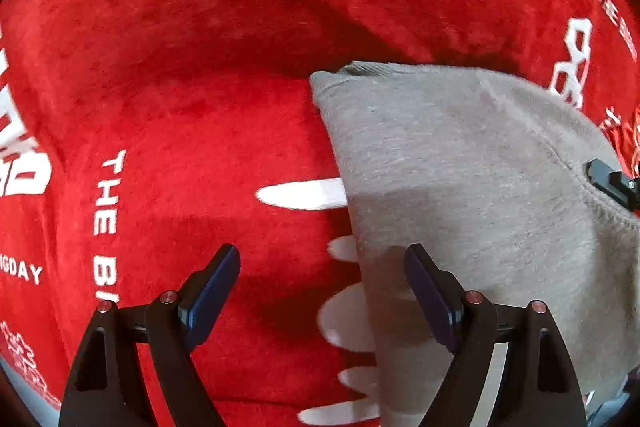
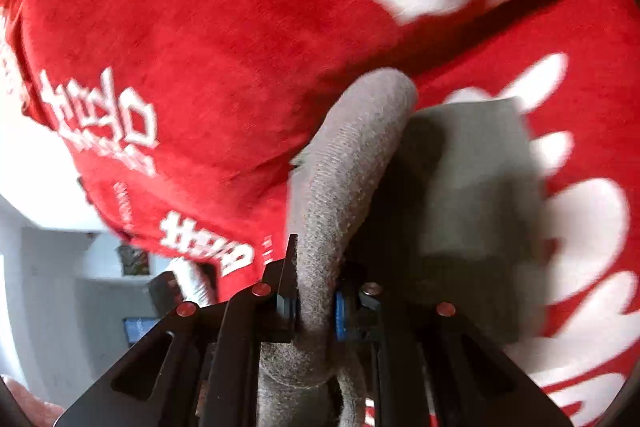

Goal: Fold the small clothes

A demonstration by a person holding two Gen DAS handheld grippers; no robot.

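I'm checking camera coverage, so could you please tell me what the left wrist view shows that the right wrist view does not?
Only the left wrist view shows the left gripper, open and holding nothing, and the grey garment spread flat. Only the right wrist view shows the right gripper shut on a bunched fold of that garment, plus a pale room beyond the cloth's edge. Both show the grey garment on the red printed cloth.

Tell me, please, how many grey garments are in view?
1: the grey garment lies on the red cloth, its edge clamped in the right gripper. Others may be hidden.
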